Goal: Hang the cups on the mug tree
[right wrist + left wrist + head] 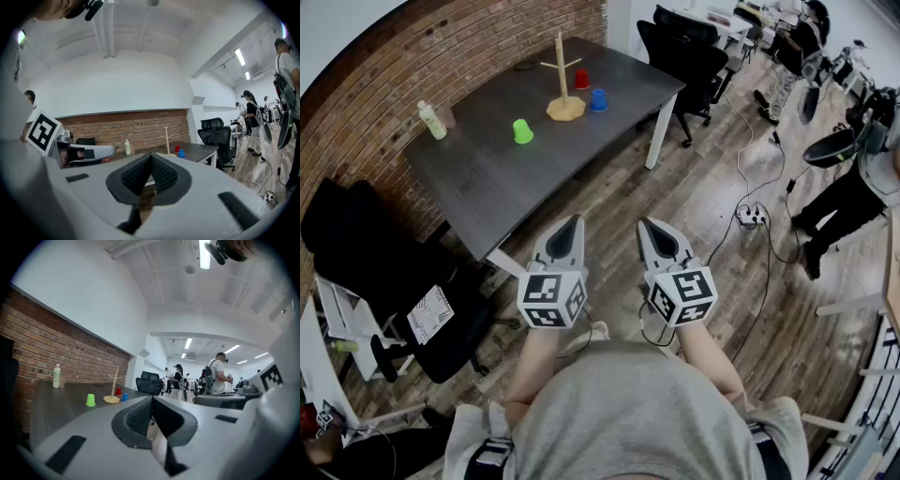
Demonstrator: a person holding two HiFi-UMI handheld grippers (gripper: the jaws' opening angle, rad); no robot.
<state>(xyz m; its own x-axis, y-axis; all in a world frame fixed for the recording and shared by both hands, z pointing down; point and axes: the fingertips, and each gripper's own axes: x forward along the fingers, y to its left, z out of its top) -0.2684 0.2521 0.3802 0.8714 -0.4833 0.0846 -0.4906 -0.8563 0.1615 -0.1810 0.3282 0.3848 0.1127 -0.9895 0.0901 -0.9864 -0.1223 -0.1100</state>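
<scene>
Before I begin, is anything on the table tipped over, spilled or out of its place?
Nothing stands out. The mug tree stands upright. The red cup, blue cup and green cup all stand on the table, and the bottle is upright. No spill shows.

Head view overhead — table (487,159) (shared) afar

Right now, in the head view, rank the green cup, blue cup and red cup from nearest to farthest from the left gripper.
From the left gripper:
1. green cup, toward the table's near edge, left of the mug tree.
2. blue cup, right of the tree's base.
3. red cup, beyond the base.
</scene>
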